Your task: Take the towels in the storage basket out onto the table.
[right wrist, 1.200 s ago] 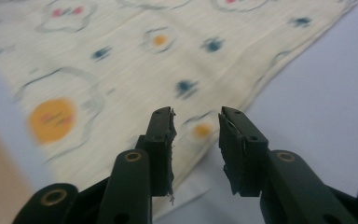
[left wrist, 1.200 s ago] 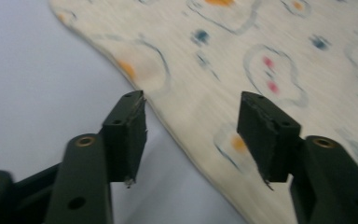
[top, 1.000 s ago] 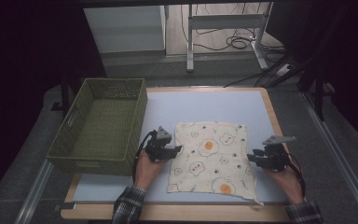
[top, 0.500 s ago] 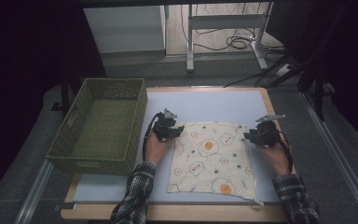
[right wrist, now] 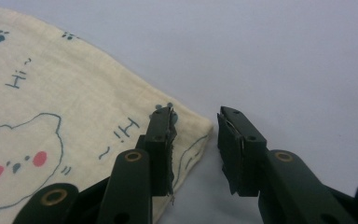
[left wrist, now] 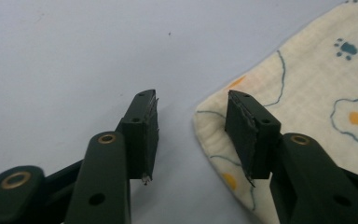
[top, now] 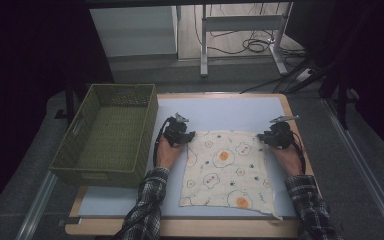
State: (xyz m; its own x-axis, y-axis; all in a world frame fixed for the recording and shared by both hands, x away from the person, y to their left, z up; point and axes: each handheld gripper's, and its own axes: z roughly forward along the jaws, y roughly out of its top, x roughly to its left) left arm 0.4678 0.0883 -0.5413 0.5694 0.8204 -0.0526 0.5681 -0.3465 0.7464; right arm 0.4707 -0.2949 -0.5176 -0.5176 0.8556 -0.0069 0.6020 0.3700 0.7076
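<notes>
A cream, egg-printed square cloth (top: 226,169) lies flat on the pale blue table (top: 230,107) beside a green woven basket (top: 107,134); left tongs (left wrist: 192,122) and right tongs (right wrist: 195,135) straddle its far corners, jaws apart, having just narrowed, seemingly not yet pinching.

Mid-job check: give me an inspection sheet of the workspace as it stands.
Surface: pale blue table top, wood edged.
Job's things: printed cloth lying flat; green basket beside it, nothing seen inside.
Clutter: nothing seen.
Grippers: left claw straddles one far corner of the cloth, right claw the other; jaws have just been closing, both open, pads not pressing.
Cables: one trails from each claw; more on the floor.
Surroundings: dark; metal frame legs behind.
</notes>
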